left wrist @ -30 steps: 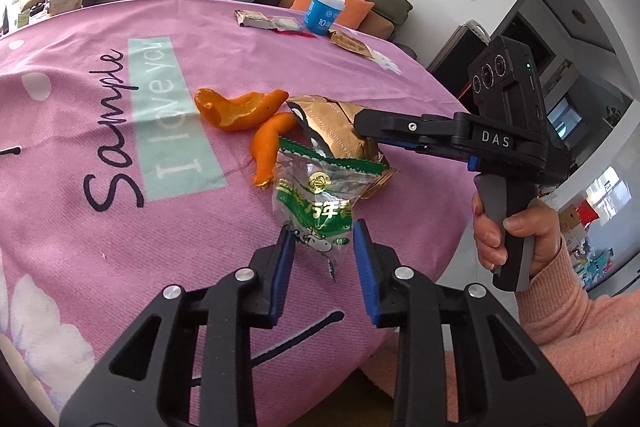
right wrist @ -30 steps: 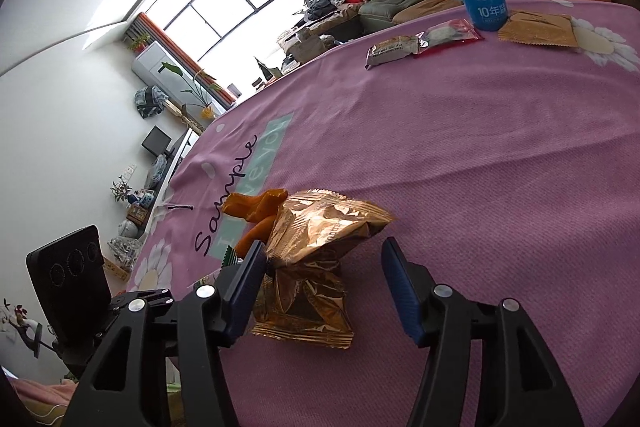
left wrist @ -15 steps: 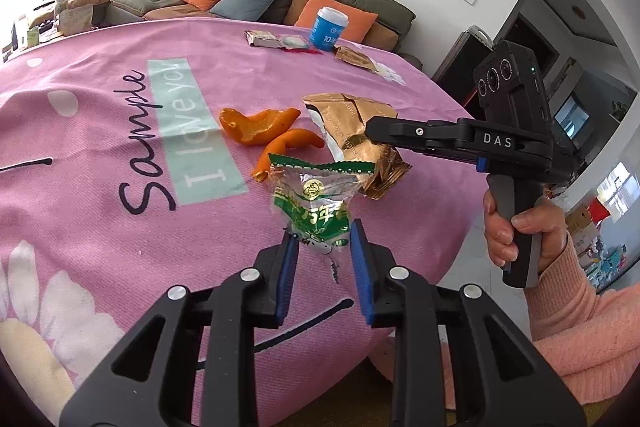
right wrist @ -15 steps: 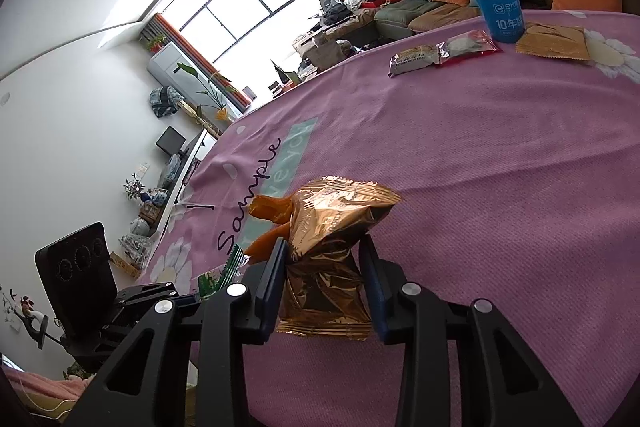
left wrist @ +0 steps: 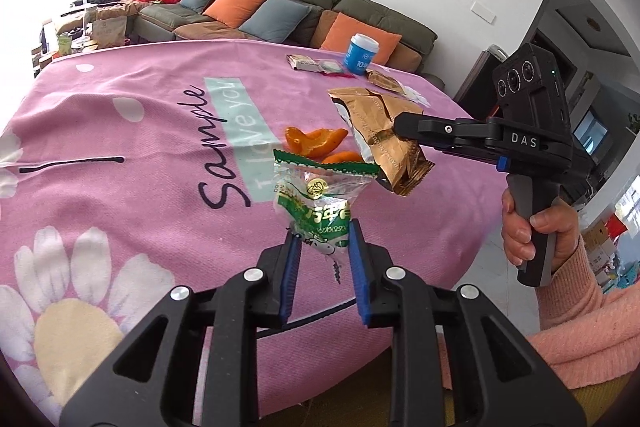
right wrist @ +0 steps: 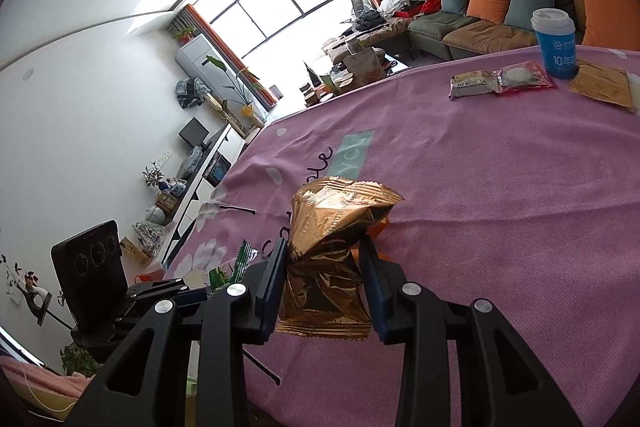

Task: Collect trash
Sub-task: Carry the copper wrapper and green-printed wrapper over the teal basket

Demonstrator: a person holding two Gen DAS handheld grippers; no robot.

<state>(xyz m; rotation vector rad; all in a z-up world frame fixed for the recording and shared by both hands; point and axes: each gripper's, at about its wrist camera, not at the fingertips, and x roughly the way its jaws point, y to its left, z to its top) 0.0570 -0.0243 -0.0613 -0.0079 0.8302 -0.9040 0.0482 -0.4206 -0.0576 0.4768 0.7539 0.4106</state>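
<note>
Claws (left wrist: 322, 241) w/ wrappers (left wrist: 314, 205) betw. pads

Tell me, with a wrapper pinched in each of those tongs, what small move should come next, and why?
Probably carry both off the table toward wherever trash goes; no bin shows. The left gripper pinches the green wrapper, the right gripper the gold wrapper, both lifted clear of the pink tablecloth. Orange peel waits.
</note>
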